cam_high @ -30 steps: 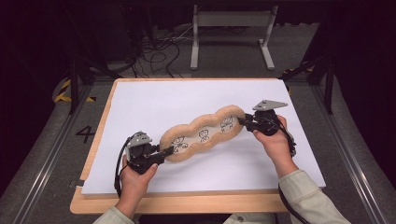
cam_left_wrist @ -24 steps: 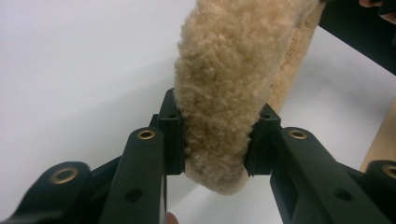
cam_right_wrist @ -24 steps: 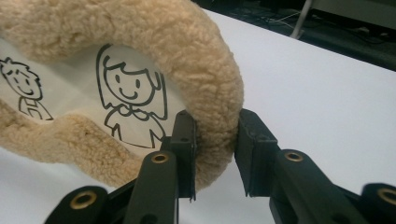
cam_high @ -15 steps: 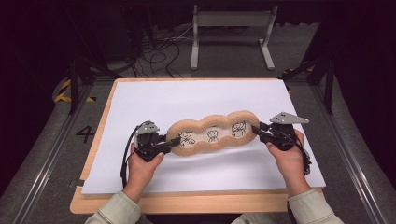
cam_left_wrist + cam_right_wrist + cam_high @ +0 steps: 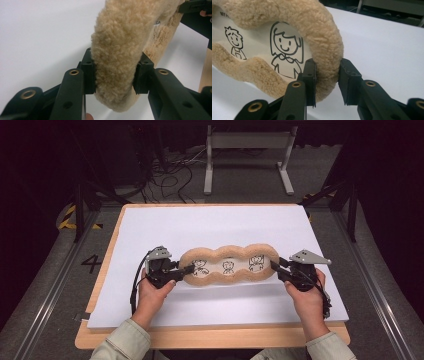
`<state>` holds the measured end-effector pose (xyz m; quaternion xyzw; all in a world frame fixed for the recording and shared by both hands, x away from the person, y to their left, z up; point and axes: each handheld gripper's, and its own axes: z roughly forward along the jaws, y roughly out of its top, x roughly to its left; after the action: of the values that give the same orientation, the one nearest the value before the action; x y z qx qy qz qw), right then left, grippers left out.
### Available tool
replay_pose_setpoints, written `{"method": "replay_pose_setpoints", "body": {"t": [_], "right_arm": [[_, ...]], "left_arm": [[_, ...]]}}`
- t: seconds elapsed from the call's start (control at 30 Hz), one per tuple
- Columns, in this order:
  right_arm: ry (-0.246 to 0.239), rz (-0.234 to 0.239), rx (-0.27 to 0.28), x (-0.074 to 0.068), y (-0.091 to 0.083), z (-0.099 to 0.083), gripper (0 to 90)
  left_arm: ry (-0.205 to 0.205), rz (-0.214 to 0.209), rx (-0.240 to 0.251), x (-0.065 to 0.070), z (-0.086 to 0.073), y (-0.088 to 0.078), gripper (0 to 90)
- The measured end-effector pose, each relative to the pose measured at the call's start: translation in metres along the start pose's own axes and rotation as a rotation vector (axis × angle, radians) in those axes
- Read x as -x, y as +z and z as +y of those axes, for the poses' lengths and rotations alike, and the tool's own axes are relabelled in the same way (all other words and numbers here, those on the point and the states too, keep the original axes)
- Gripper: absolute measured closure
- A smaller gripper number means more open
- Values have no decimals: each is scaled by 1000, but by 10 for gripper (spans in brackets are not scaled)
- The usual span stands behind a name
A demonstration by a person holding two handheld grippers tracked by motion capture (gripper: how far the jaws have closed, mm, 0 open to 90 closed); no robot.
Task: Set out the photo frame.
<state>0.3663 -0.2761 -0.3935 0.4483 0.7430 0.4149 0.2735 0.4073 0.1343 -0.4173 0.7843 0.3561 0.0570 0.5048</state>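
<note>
A long tan fleecy cushion point(image 5: 228, 266) with three cartoon figures on its cream centre stretches across the white sheet, held between both hands. My left gripper point(image 5: 186, 270) is shut on its left end, and the fleece rim point(image 5: 117, 62) bulges between the jaws. At the other end my right gripper point(image 5: 276, 267) is shut on the rim point(image 5: 325, 67), beside a drawn girl point(image 5: 287, 52). In the left gripper view the cushion stands on edge, and the far gripper point(image 5: 197, 10) shows at the top right.
A white sheet point(image 5: 220, 227) covers a wooden board point(image 5: 210, 337) on a grey floor. Beyond the board stand a white metal frame point(image 5: 247, 150) and loose cables point(image 5: 170, 175). Dark rails point(image 5: 55, 285) run along both sides.
Both hands have drawn the cushion toward the person and levelled it. The right gripper came down and nearer, so the cushion now lies straight across instead of slanting.
</note>
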Motion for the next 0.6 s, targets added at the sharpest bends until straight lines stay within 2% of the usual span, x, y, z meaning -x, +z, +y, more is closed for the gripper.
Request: {"method": "replay_pose_setpoints", "body": {"t": [0.2,0.4,0.6], "right_arm": [[24,-3,-1,-3,5,-14,693],[19,3,-30,-6,11,-23,685],[4,4,-22,-9,7,-24,684]], "left_arm": [[23,-8,-21,-5,-2,4,619],[-6,-18,-61,-12,-6,9,609],[-36,-22,-93,-12,-7,10,588]]}}
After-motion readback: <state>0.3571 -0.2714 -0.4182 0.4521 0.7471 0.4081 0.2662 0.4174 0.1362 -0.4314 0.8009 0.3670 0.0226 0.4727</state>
